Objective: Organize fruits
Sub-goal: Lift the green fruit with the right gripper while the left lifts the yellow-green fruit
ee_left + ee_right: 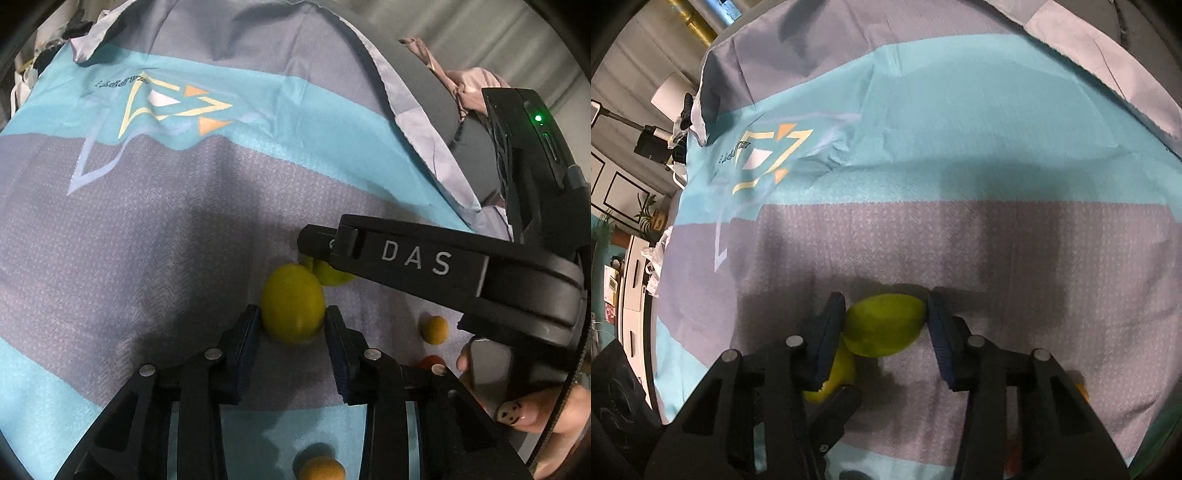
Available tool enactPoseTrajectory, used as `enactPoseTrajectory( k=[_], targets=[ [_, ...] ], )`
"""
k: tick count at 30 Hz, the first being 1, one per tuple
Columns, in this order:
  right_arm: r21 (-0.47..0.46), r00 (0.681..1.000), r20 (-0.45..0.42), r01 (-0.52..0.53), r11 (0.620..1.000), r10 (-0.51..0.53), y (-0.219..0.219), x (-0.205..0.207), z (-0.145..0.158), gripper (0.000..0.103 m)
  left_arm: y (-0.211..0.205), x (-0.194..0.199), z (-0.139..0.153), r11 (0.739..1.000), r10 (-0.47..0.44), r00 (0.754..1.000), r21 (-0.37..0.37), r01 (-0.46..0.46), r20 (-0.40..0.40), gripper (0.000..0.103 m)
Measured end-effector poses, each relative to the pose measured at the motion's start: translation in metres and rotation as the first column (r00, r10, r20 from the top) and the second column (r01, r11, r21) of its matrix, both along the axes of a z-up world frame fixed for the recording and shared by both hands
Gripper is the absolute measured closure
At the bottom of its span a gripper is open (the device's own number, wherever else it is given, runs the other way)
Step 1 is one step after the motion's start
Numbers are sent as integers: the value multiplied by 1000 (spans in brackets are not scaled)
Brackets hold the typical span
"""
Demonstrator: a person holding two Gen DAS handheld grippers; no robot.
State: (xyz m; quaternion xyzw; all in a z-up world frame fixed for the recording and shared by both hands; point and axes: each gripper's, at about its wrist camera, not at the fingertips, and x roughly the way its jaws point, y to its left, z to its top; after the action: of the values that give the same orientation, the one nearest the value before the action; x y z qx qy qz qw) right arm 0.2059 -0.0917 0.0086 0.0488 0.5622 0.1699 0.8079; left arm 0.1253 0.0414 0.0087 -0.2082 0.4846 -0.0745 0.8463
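Two hand-held grippers are working over a grey and turquoise striped cloth. The left gripper is pinching a yellow lemon between its blue pads, the fruit sitting on the cloth. At two o'clock from that lemon, touching it, a greener lemon is sitting clamped between the pads of the right gripper, whose black body, lettered "DAS", is crossing the left view. A small orange fruit is lying at three o'clock from the yellow lemon, apart from it. Another orange fruit is lying at six o'clock, by the frame's lower edge.
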Motion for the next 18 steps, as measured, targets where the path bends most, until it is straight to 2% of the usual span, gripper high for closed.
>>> enactPoseTrajectory(
  k=[8,18],
  targets=[
    [33,1000,4,29,999,-29,-11,-7,10,58,0,-11,8,1000,11,1000,3,-11,3,68],
    [127,997,22,68,990,-71,-52,-58,38,58,-8,-50,38,1000,8,999,-11,-7,54,68]
  ],
)
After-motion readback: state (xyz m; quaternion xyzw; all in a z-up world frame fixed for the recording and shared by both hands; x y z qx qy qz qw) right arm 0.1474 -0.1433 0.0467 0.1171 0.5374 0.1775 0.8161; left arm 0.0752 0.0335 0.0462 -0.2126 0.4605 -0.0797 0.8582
